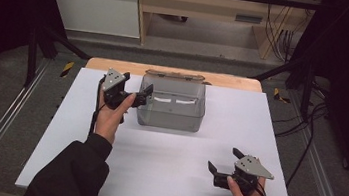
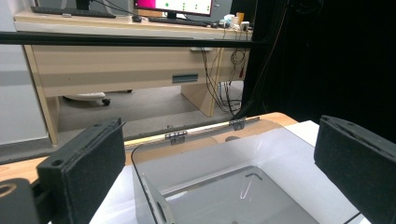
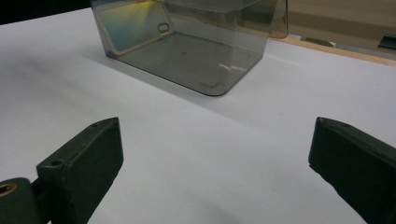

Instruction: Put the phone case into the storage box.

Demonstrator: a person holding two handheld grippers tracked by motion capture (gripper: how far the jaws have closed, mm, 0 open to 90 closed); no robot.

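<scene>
clear plastic box (image 1: pixel 171 108): judged light, rigid, slippery | hold advised at left wall rim | left gripper (image 1: pixel 138 94), right gripper (image 1: pixel 223 165): jaws spread, nothing held

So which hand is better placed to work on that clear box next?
Left, probably. The left gripper hangs open at the clear box's left rim, jaws either side of its corner. The right gripper is open too, but low on the white table, well apart.
</scene>
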